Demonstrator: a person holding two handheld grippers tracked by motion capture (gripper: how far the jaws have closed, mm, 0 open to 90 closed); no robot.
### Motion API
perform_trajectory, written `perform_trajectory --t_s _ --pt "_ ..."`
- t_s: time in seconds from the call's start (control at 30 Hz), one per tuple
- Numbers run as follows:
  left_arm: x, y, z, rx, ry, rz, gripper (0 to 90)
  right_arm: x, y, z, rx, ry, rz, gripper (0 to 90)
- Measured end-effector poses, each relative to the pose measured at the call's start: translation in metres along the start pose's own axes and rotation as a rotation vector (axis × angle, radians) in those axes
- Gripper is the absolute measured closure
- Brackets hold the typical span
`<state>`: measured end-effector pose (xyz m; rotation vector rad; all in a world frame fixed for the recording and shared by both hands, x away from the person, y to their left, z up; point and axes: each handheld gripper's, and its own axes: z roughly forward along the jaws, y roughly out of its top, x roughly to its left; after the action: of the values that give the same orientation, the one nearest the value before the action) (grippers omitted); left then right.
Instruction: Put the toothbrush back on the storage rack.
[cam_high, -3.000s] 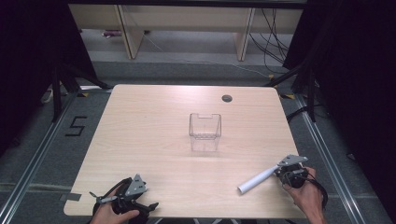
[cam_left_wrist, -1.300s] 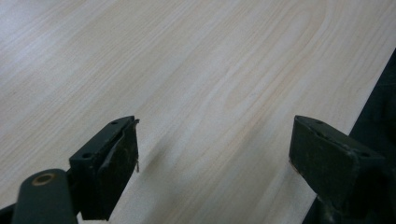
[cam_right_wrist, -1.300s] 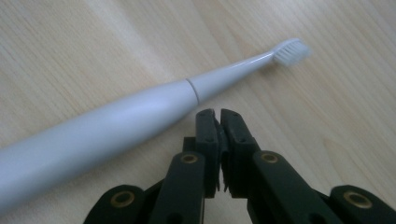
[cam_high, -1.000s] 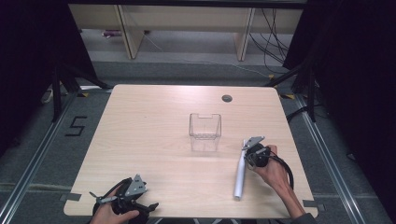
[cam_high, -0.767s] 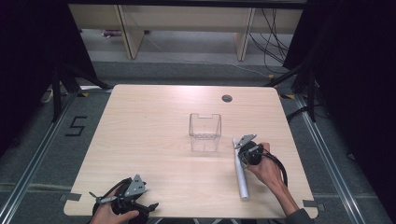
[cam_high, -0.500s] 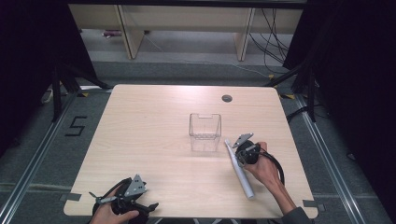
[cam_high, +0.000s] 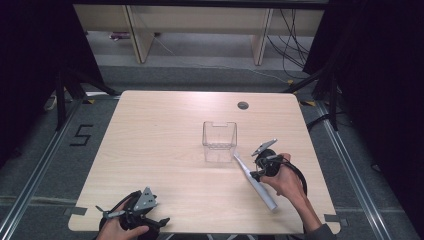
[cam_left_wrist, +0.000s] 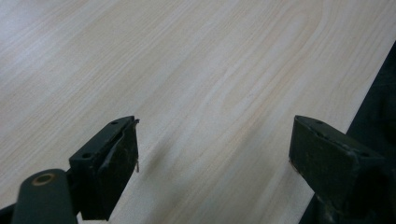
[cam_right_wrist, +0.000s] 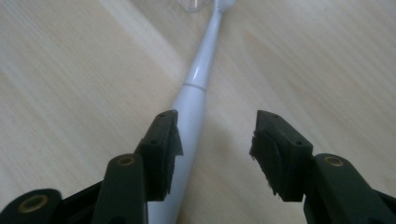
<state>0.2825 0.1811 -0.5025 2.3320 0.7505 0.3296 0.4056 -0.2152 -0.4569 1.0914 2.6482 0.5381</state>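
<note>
A white electric toothbrush (cam_high: 256, 183) lies flat on the wooden table (cam_high: 160, 130), its brush head at the foot of a clear plastic container (cam_high: 219, 141). My right gripper (cam_high: 255, 167) sits low over the handle. Its jaws have just been opening. In the right gripper view my right gripper (cam_right_wrist: 215, 135) stands open, and the toothbrush (cam_right_wrist: 194, 88) lies against the inner side of the left jaw, clear of the right one. My left gripper (cam_high: 145, 217) rests at the table's near left edge. In the left gripper view my left gripper (cam_left_wrist: 215, 149) is wide open over bare wood.
A dark round cable hole (cam_high: 243, 105) lies at the table's far right. Shelving (cam_high: 200, 30) and cables stand on the floor beyond the far edge. The table's edge (cam_left_wrist: 369, 93) runs close by my left gripper.
My right gripper carried the toothbrush from the near right corner toward the container, swinging its head toward the base. The jaws then opened, leaving it on the table. The left gripper stayed put.
</note>
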Motion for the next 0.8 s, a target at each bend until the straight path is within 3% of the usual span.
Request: perform_trajectory --t_s 0.03,0.23,0.3,0.37,0.4,0.5,0.8 --pt "0.000 0.000 0.000 0.002 -0.001 0.003 15.1 0.000 0.000 0.002 0.024 0.015 -0.019 50.3" --pt "0.000 0.000 -0.001 -0.002 0.001 0.000 15.1 0.004 0.002 0.002 0.051 0.053 0.006 49.4" --pt "0.000 0.000 -0.001 -0.003 0.002 -0.001 15.0 0.003 0.003 0.003 0.037 0.045 -0.028 49.2" --pt "0.000 0.000 -0.001 -0.002 -0.002 0.000 15.1 0.004 0.003 0.003 0.042 0.054 -0.029 49.2" --pt "0.001 0.001 -0.001 0.007 -0.005 0.001 15.1 0.006 0.004 0.003 0.061 0.046 -0.007 49.2" --pt "0.001 0.000 0.000 0.001 -0.002 -0.001 15.1 0.007 0.004 0.006 0.069 0.057 -0.028 49.2" --pt "0.000 0.000 0.000 0.000 -0.001 -0.001 15.1 0.007 0.006 0.014 0.142 0.075 -0.020 51.4"
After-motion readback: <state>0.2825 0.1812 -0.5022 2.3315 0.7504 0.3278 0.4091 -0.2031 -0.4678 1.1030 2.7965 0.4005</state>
